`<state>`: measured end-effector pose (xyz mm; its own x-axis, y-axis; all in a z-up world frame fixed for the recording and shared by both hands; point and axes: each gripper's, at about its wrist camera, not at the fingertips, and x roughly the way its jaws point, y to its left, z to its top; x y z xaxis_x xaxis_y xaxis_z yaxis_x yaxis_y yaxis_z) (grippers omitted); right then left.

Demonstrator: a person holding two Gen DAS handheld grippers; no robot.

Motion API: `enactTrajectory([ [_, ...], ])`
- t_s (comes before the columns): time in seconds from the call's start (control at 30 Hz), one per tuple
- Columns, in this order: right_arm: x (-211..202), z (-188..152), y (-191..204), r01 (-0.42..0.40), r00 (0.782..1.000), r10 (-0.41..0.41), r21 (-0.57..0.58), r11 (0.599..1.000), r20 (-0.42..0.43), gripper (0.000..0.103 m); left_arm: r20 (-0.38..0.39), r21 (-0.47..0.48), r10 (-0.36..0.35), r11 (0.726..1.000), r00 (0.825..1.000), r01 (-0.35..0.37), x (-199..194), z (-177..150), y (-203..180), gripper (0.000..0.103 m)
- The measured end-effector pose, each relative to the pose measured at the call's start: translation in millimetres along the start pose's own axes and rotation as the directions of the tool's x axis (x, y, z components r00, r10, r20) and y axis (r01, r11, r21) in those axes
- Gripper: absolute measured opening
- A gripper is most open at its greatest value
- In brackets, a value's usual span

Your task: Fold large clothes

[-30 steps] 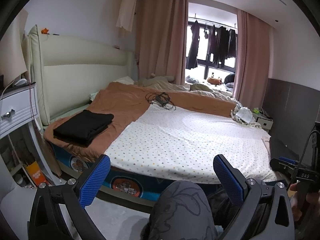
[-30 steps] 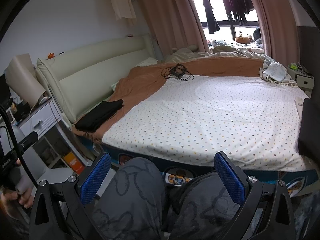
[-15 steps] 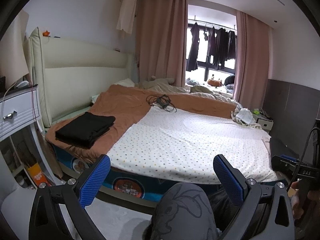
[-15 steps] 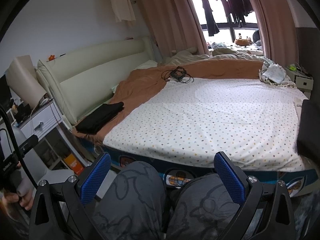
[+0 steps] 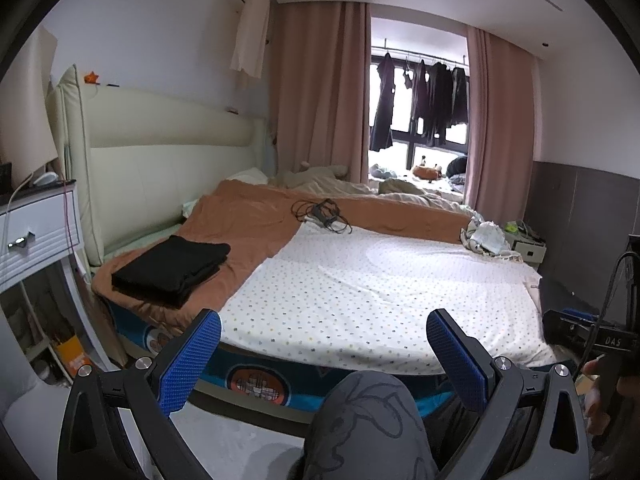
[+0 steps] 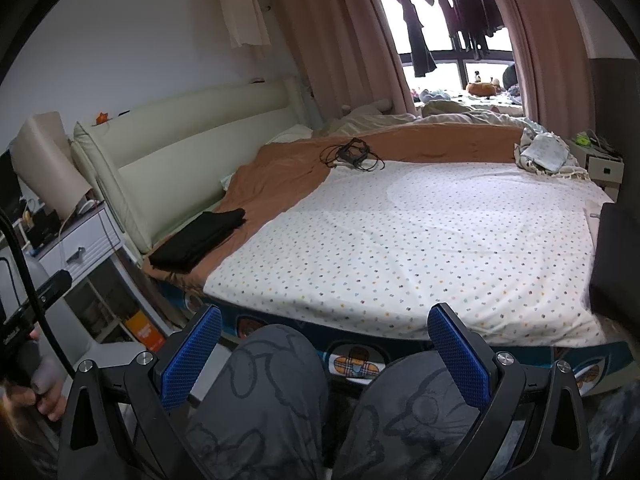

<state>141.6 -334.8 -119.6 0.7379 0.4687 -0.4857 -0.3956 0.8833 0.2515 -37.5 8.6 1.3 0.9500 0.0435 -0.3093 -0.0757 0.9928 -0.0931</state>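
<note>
A bed with a dotted white sheet (image 5: 372, 280) fills the space ahead of both tools. The folded black garment (image 5: 172, 266) lies ahead-left on the brown blanket (image 5: 248, 220). The left gripper (image 5: 322, 354) and right gripper (image 6: 324, 354) hover over the person's knees (image 6: 276, 376), jaws spread wide and empty.

A folded garment (image 5: 172, 270) is lying on the bed's (image 5: 360, 296) near left corner, a tangle of cables (image 5: 322, 216) is sitting farther back, and a nightstand (image 5: 36, 232) is standing left of the bed.
</note>
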Motion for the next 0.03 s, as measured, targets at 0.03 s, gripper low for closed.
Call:
enactTrajectory([
  [0.03, 0.2, 0.7, -1.0, 0.001, 1.0, -0.001, 0.001, 1.0, 0.0, 0.103, -0.001, -0.001, -0.001, 1.0, 1.0, 0.001, 0.2, -0.1, -0.1, 0.103],
])
